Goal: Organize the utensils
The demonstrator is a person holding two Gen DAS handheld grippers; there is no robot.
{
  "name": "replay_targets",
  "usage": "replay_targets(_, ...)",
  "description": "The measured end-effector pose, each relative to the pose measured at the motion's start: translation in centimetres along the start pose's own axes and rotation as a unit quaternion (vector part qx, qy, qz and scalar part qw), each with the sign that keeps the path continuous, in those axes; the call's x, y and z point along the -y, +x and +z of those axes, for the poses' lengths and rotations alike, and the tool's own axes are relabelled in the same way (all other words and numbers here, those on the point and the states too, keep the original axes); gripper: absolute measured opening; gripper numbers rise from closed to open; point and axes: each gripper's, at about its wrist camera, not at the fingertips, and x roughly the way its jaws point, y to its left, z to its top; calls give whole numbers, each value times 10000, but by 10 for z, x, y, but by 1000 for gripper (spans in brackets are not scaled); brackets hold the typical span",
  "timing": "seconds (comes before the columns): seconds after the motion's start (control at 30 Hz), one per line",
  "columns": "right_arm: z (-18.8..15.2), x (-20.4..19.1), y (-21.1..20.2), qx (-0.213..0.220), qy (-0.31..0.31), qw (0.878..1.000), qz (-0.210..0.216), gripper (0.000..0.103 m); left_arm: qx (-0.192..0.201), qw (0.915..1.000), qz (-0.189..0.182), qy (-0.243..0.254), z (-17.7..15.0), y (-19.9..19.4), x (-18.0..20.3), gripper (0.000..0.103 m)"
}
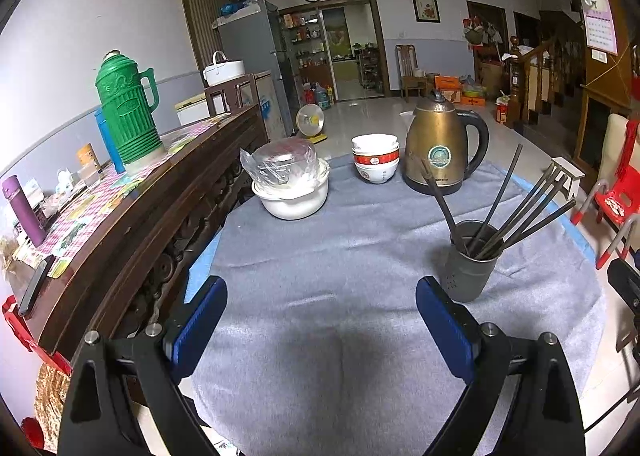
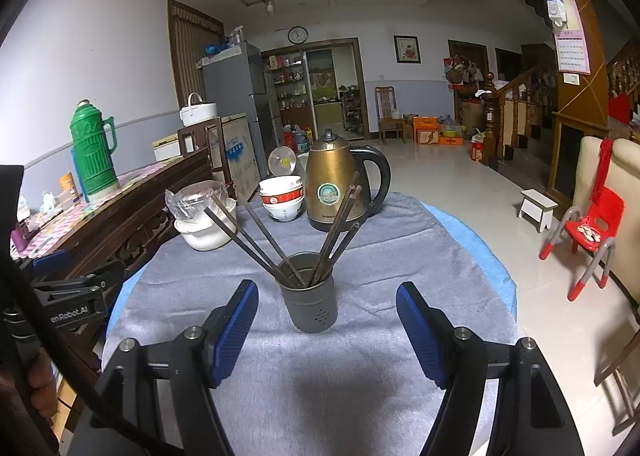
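Observation:
A grey metal holder cup (image 1: 472,268) stands on the grey cloth with several dark chopsticks (image 1: 520,208) fanned out of it. In the right wrist view the cup (image 2: 312,304) sits just beyond and between my fingers, with its chopsticks (image 2: 256,244) leaning left and right. My left gripper (image 1: 320,296) is open and empty over bare cloth, with the cup just beyond its right finger. My right gripper (image 2: 326,304) is open and empty, in front of the cup.
A gold kettle (image 1: 438,144), stacked bowls (image 1: 376,158) and a white pot with a plastic-wrapped lid (image 1: 290,180) stand at the table's far side. A dark wooden sideboard (image 1: 132,212) with a green thermos (image 1: 126,112) runs along the left. Red chair (image 2: 588,232) at right.

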Motion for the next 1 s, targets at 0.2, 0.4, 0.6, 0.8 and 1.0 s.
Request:
replay_targets(0.2,0,3,-2,-21,48,10000,-39,75,-3,10000,-10,-11,0,-2,0,95)
replay_targets(0.4,0,3,-1,-24,44,10000,-28,75,-9,10000,-22,-7,0,-3,2,95)
replay_targets(0.6,1,2,-2,-41,45,10000,-7,75,-13,10000,-30,-21,-1,-4,2,95)
replay_targets(0.8,1,1,-2,-41,39,10000,-4,75,-29,10000,-19,-17,-2,-3,1,95)
replay_targets(1.0,1,-2,-2,-54,40,10000,2,75,-57,10000,-21,-26,-2,-1,-1,95)
